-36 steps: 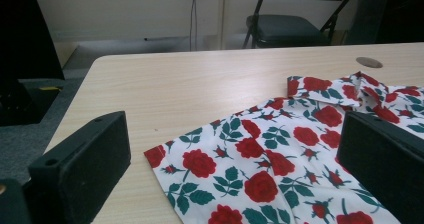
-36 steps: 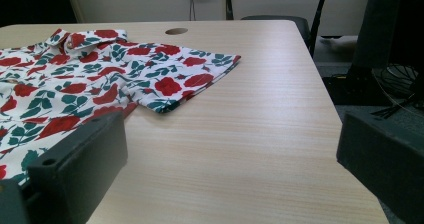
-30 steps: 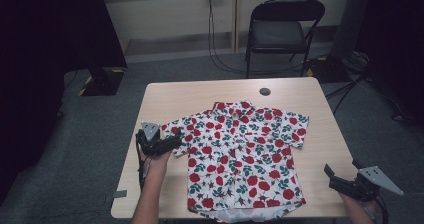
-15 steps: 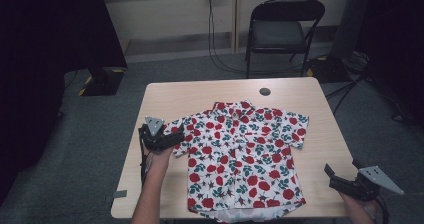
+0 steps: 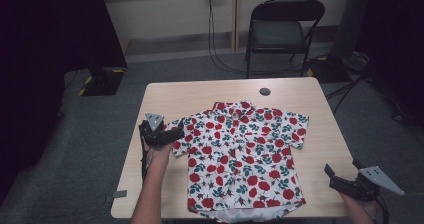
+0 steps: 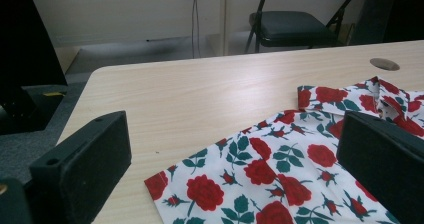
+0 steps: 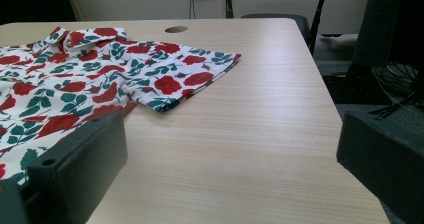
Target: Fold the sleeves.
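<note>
Left gripper [image 5: 176,134] wide open, nothing clamped, jaws straddling the near corner of the shirt's sleeve [image 6: 200,194]; in the left gripper view [image 6: 235,179], one black jaw over bare wood at lower left, the other over the rose print at right, cloth lying flat between them and, as far as can be seen, not pinched. Held low at the left edge of the table [image 5: 200,94], grey three-cornered plate on top, a forearm rising to it from the bottom of the high view. Right gripper [image 5: 331,176] likewise gaping, holding nothing, off the near right corner of the table, jaws pointing left toward the hem side of the shirt [image 5: 240,154] but well apart from it; in the right gripper view [image 7: 235,179] bare tabletop between the two black jaws, the printed cloth reaching just behind the left-hand one. Whether that jaw touches the cloth, hard to tell from here. Shirt spread face up at the middle of the table, collar toward the far edge, both short sleeves laid out to the sides, white ground with red roses and green leaves, hem hanging slightly over the near edge. Small round cable hole [image 5: 265,91] in the tabletop beyond the collar. Farther off, a black folding chair [image 5: 285,31] behind the table, cables trailing down the wall and across the grey carpet, dark drapes on both sides.
</note>
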